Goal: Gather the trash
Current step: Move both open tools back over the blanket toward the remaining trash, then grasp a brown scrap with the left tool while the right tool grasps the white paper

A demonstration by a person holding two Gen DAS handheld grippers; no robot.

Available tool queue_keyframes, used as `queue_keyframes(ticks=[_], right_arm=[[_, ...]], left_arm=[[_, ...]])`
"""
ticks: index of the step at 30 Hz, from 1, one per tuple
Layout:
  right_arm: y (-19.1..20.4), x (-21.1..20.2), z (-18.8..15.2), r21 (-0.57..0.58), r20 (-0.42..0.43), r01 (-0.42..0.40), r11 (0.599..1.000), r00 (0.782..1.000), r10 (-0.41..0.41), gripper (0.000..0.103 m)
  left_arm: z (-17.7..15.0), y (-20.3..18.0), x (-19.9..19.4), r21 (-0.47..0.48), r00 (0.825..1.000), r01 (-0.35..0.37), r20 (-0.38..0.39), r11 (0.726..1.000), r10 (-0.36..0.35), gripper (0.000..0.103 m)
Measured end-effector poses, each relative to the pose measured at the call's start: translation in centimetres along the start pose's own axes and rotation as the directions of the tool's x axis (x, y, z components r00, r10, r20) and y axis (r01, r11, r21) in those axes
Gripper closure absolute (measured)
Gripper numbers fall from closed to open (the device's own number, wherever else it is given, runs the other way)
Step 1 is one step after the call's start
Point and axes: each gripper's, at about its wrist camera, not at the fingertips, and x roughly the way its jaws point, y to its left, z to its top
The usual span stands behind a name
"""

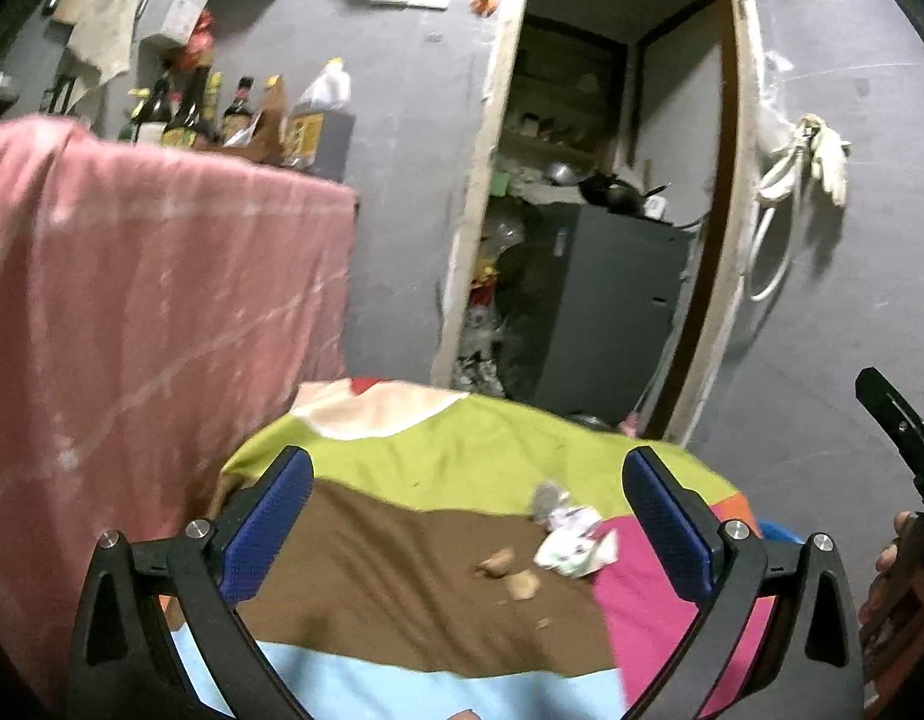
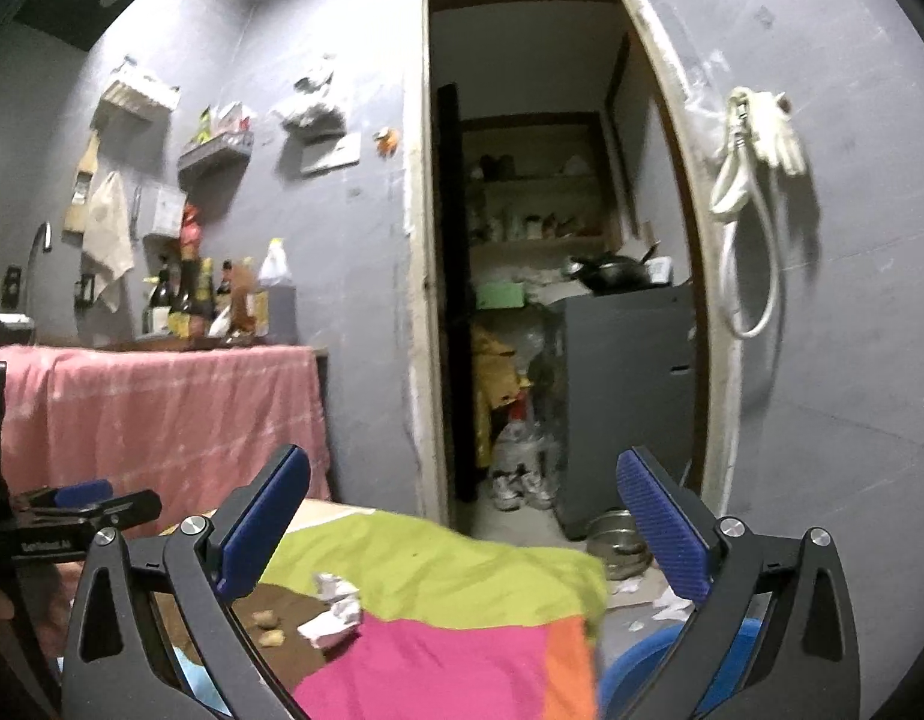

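Grey-walled room with an open doorway at centre; in front of it a table under a patchwork cloth. Landmark: crumpled paper on the cloth, at the seam of the brown and pink patches. Just beside the paper, on the brown patch, lie two small tan scraps. Left gripper has its jaws wide apart, nothing between them, short of the paper and above it. Right gripper is likewise spread and empty, the paper low and left of its centre line. Risk, as judged: the loose cloth could bunch into the pads with the paper; the small scraps could scatter if nudged. Left of the paper, a pink-draped counter stands close. A blue bin sits low to the right of the paper, past the cloth edge.
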Motion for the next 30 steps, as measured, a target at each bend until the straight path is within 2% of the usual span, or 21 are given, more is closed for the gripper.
queue_keyframes(ticks=[7, 11, 13, 15, 18, 22, 24, 28, 30], right_arm=[[1.8, 3.9, -2.4, 0.002, -0.122, -0.061, 0.998, 0.991, 0.061, 0.0], [2.0, 6.1, -3.7, 0.025, -0.215, -0.088, 0.996, 0.972, 0.091, 0.0], [2.0, 6.9, -4.3, 0.036, -0.253, -0.103, 0.994, 0.961, 0.109, 0.004], [2.0, 7.7, -5.0, 0.038, -0.303, -0.111, 0.993, 0.946, 0.117, 0.014], [2.1, 8.7, -5.9, 0.039, -0.361, -0.124, 0.992, 0.924, 0.13, 0.023], [2.0, 9.5, -6.9, 0.051, -0.41, -0.132, 0.99, 0.901, 0.141, 0.034], [1.9, 9.8, -7.3, 0.063, -0.434, -0.143, 0.988, 0.887, 0.156, 0.04], [2.0, 10.2, -8.0, 0.069, -0.465, -0.151, 0.986, 0.87, 0.166, 0.043], [2.0, 10.4, -8.1, 0.076, -0.471, -0.156, 0.985, 0.865, 0.173, 0.043]], left_arm=[[-1.6, 2.0, 2.8, 0.012, 0.991, 0.022, -0.133, 1.0, -0.02, 0.003], [-2.3, 2.3, 4.8, 0.011, 0.972, 0.039, -0.234, 0.999, -0.035, 0.003], [-2.7, 2.3, 5.5, 0.004, 0.963, 0.053, -0.265, 0.999, -0.05, 0.007], [-3.0, 2.0, 6.4, 0.004, 0.95, 0.073, -0.304, 0.997, -0.068, 0.02], [-3.5, 1.6, 7.7, 0.004, 0.93, 0.102, -0.356, 0.995, -0.094, 0.037], [-3.9, 1.3, 9.2, -0.022, 0.907, 0.13, -0.4, 0.991, -0.128, 0.042], [-3.9, 1.0, 9.9, -0.023, 0.894, 0.149, -0.424, 0.989, -0.145, 0.049], [-4.0, 0.3, 11.0, -0.007, 0.873, 0.167, -0.464, 0.986, -0.151, 0.058], [-4.2, 0.0, 11.5, 0.009, 0.86, 0.173, -0.489, 0.985, -0.146, 0.068]])
